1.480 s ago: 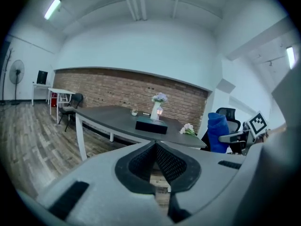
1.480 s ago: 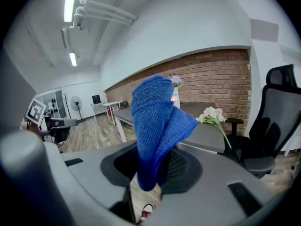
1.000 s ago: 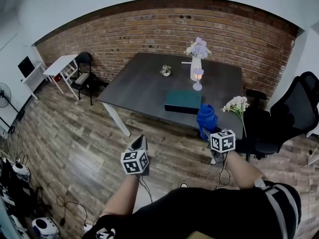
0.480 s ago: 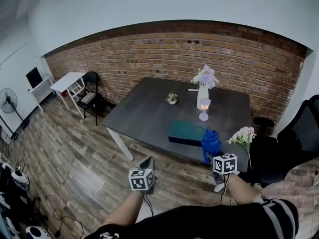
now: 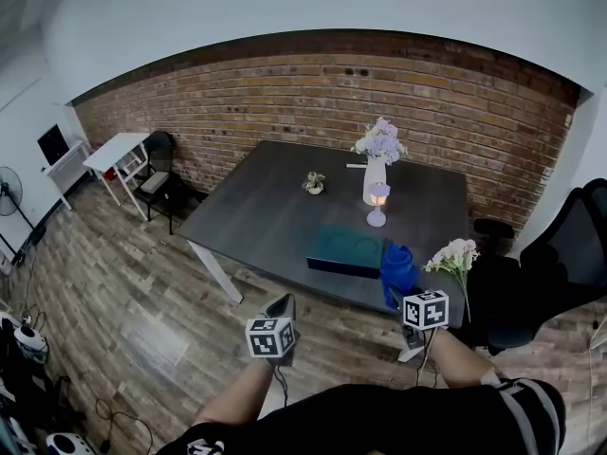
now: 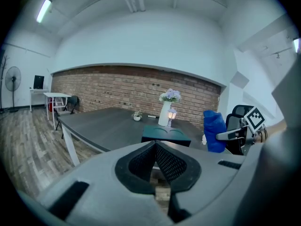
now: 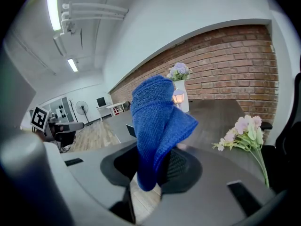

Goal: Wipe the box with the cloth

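A flat teal box lies near the front edge of the dark grey table; it also shows in the left gripper view. My right gripper is shut on a blue cloth, which stands up out of the jaws just right of the box, over the table's edge. In the right gripper view the cloth fills the middle above the right gripper. My left gripper hangs over the floor in front of the table; its jaws are shut and hold nothing.
Behind the box stand a white vase of flowers, a small lantern and a tiny potted plant. A loose flower bunch lies at the table's right edge. A black office chair stands to the right, and a white desk far left.
The head view has tilted up and shifted slightly. Both grippers stay in front of the table, and the cloth remains in the right gripper.
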The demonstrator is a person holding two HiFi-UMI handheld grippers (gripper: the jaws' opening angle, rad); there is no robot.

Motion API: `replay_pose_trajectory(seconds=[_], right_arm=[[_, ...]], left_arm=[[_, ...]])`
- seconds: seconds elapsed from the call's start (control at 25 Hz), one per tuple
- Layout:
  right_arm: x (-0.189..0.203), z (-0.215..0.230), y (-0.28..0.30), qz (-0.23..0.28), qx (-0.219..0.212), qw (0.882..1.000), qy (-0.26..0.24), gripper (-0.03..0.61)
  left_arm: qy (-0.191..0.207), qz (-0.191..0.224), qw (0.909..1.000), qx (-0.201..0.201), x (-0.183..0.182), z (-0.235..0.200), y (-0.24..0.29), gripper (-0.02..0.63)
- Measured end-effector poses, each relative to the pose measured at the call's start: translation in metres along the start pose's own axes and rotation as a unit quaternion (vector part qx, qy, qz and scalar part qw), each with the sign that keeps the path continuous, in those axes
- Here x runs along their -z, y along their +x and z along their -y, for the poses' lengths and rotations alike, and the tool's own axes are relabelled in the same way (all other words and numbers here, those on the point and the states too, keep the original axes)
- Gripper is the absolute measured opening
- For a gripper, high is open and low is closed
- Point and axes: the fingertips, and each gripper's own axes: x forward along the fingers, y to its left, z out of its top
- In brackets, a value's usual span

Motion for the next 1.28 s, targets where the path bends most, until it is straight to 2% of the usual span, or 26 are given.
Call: replay_pose_trajectory(seconds=[0.2,0.48,0.72,0.84,1.08,1.28], right_arm=[[0.003,-0.003,-0.009,0.002,-0.006,1.0,-0.013,0.112],[0.015,0.021,-0.035,0.004,0.024,0.999,0.032,0.112],[-0.006,0.024,-0.04,0.018,0.026,0.999,0.018,0.112],[-0.019,0.023,-0.037,0.023,0.02,1.0,0.003,0.112],[-0.046,0.012,-0.012,0.027,-0.004,0.999,-0.031,0.112],[-0.058,-0.007,0.021,0.033,-0.029,0.999,-0.02,0.112]], left_arm=[[-0.006,-0.01,0.9999,0.0,0.004,-0.001,0.001,0.009],[0.008,-0.01,0.9995,0.028,-0.006,0.019,0.006,0.009],[0.019,-0.018,0.9996,0.015,-0.011,0.007,0.01,0.009],[0.025,-0.009,0.9995,0.017,-0.02,0.007,0.017,0.009],[0.001,-0.011,0.9999,0.007,-0.021,-0.002,0.033,0.009],[-0.007,-0.014,0.9998,-0.011,-0.023,-0.032,0.045,0.009]])
